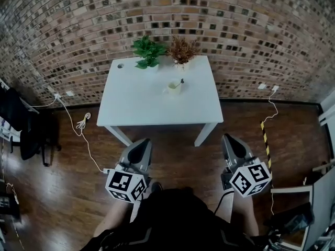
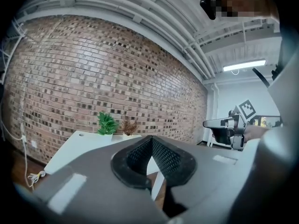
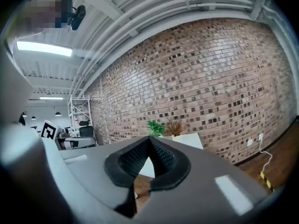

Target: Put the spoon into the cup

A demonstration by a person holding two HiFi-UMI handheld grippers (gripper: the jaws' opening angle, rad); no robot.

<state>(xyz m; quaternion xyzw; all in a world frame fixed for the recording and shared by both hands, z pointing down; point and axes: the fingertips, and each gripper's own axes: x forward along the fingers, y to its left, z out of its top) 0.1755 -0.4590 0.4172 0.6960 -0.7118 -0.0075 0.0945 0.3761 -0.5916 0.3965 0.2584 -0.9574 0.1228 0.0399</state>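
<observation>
A pale cup (image 1: 173,87) stands on the white table (image 1: 136,106), toward its back middle. A thin dark spoon handle (image 1: 181,81) sticks up out of the cup on its right side. Both grippers hang well short of the table, over the wooden floor close to the person's body. My left gripper (image 1: 140,149) (image 2: 150,139) has its ridged black pads meeting at the tip with nothing between them. My right gripper (image 1: 233,143) (image 3: 149,140) is shut the same way and holds nothing. Both point roughly level at the brick wall; neither gripper view shows the cup.
A green plant (image 1: 147,51) and a dried brown plant (image 1: 182,50) stand at the table's back edge. White cables (image 1: 81,123) trail over the floor at left. A dark chair (image 1: 26,129) stands far left, and a yellow-black strip (image 1: 265,135) lies at right.
</observation>
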